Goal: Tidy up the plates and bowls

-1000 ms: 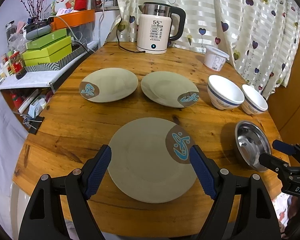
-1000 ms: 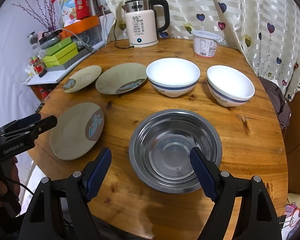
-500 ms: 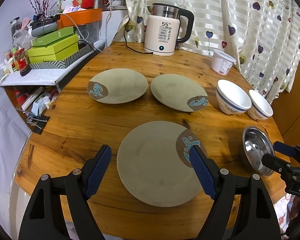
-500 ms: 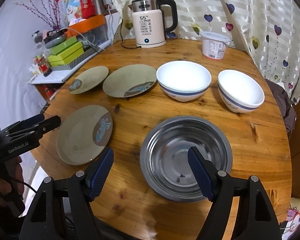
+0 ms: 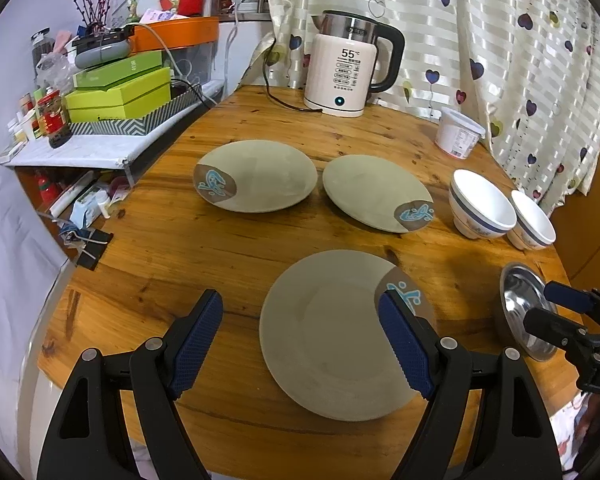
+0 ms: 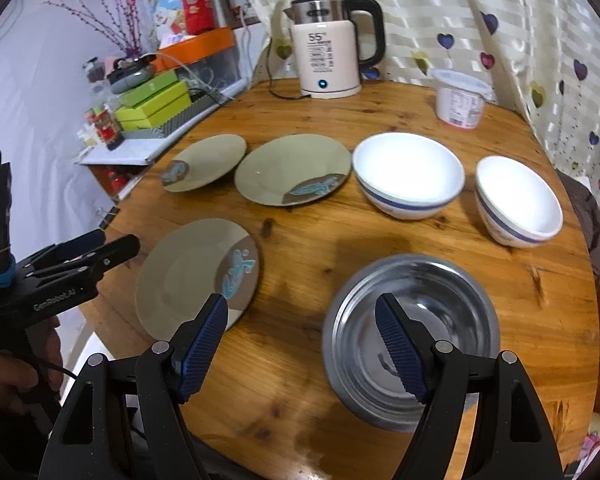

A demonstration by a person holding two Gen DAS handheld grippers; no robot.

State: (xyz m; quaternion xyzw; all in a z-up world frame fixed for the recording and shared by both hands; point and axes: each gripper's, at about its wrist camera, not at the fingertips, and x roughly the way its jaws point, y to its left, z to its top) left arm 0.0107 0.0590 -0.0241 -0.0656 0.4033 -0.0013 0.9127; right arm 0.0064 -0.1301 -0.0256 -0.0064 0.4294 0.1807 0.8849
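Three beige plates with a blue motif lie on the round wooden table (image 5: 228, 248): a near plate (image 5: 332, 332), a far left plate (image 5: 260, 176) and a far middle plate (image 5: 372, 192). Two white bowls (image 6: 408, 176) (image 6: 518, 200) stand at the right, and a steel bowl (image 6: 412, 332) lies near the front right. My left gripper (image 5: 300, 336) is open and empty, above the near plate's left part. My right gripper (image 6: 300, 340) is open and empty, just left of the steel bowl.
A white kettle (image 5: 348, 72) with its cord and a white tub (image 5: 458, 136) stand at the table's back. A shelf with green boxes (image 5: 116, 96) and jars is at the left. A curtain hangs behind and to the right.
Both grippers have shifted left and pulled back a little, so the near plate and the steel bowl sit further right in their views. No object has moved.
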